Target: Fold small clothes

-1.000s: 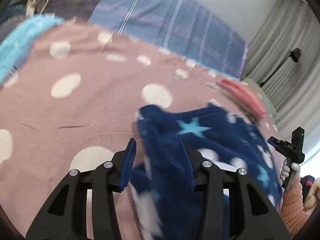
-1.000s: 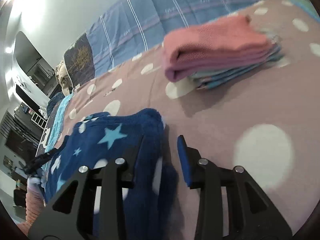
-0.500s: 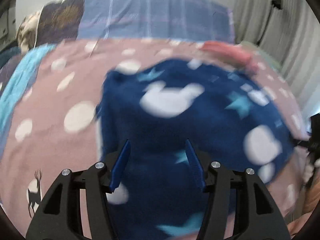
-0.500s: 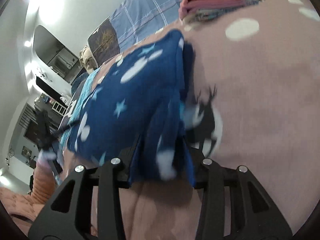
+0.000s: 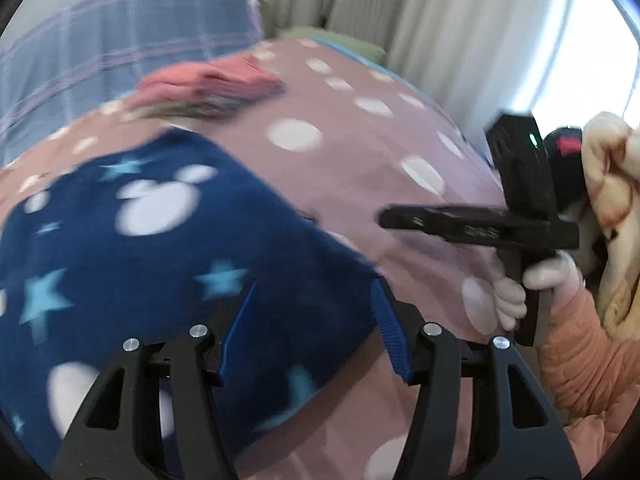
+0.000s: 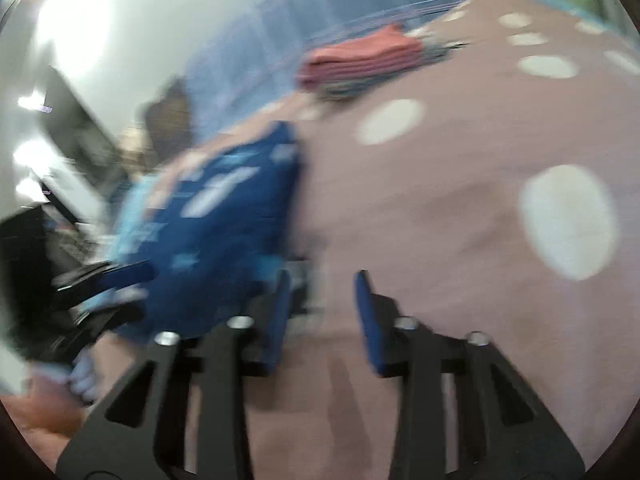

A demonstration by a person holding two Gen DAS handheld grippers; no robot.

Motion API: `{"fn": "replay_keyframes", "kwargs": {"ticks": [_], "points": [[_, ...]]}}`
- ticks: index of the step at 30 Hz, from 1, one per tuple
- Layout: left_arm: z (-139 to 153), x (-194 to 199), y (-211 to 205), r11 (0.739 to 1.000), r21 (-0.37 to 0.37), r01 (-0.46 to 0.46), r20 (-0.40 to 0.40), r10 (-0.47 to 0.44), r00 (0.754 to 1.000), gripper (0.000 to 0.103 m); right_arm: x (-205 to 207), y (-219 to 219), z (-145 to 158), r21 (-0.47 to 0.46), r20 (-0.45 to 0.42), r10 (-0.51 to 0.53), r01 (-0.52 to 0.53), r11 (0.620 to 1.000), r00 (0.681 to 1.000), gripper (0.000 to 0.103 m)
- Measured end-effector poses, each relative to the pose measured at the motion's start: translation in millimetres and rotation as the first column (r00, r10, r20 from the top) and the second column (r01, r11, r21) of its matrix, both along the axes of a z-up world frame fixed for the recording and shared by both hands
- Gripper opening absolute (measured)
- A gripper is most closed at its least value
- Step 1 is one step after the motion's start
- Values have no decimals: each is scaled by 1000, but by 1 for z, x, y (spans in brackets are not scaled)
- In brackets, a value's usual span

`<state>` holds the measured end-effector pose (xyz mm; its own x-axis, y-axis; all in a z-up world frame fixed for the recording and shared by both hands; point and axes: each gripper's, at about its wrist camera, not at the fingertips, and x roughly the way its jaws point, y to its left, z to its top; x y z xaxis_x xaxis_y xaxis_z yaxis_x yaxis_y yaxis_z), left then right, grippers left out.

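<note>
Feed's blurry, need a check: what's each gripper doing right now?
Left gripper: open over the blue garment, pads not pressing it.
Right gripper: open, nothing between the pads, jaws just closing.

Both fisheye views bent strongly toward dark round rims. Daylight glared white through the pale grey curtains (image 5: 400, 20). Motion blur smeared the navy star-printed fleece garment (image 6: 224, 216) and the stack of folded pink cloths (image 6: 360, 60), worst in the right view.

Left gripper (image 5: 312, 328) gapes, angled down; right gripper (image 6: 320, 312) just narrowed, empty.
</note>
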<state>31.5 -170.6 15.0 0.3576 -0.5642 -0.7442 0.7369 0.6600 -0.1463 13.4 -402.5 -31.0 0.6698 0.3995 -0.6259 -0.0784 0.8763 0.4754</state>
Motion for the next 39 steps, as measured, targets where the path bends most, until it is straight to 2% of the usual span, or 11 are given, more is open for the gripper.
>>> {"fn": "replay_keyframes", "kwargs": {"ticks": [5, 9, 13, 17, 18, 20, 24, 27, 33, 37, 39], "points": [[-17, -3, -35, 997, 69, 30, -16, -29, 999, 59, 4, 1, -17, 87, -21, 86, -84, 993, 996, 25], [-28, 11, -42, 996, 86, -21, -58, 26, 998, 64, 6, 12, -21, 137, 0, 184, -182, 974, 983, 28], [-28, 28, -41, 992, 68, -103, -109, 111, 988, 64, 6, 3, -27, 152, -15, 155, -151, 977, 988, 32], [-35, 38, -45, 984, 109, -140, -111, 152, 982, 64, 7, -13, -25, 175, -17, 107, -103, 979, 994, 36], [-38, 38, -45, 984, 115, -134, -101, 146, 984, 62, 8, -16, -22, 170, -14, 98, -95, 981, 995, 37], [-41, 39, -39, 981, 121, -152, -86, 163, 983, 41, 15, -17, -21, 156, -23, 94, -89, 984, 995, 37], [-40, 41, -14, 985, 42, -170, -157, 174, 972, 34, 41, -9, -10, 94, -49, 133, -128, 987, 990, 40], [-41, 36, -9, 986, 28, -164, -155, 166, 974, 32, 77, 9, -1, 55, -64, 200, -197, 979, 978, 44], [-44, 33, -1, 986, -8, -166, -171, 162, 972, 32, 155, 46, -6, 24, -142, 287, -287, 958, 947, 42], [-45, 35, 2, 988, -27, -152, -182, 145, 973, 31, 181, 58, -8, 36, -150, 305, -303, 952, 941, 44], [-45, 35, 1, 990, -39, -133, -179, 123, 976, 29, 191, 59, -9, 95, -145, 321, -310, 946, 936, 41]]}}
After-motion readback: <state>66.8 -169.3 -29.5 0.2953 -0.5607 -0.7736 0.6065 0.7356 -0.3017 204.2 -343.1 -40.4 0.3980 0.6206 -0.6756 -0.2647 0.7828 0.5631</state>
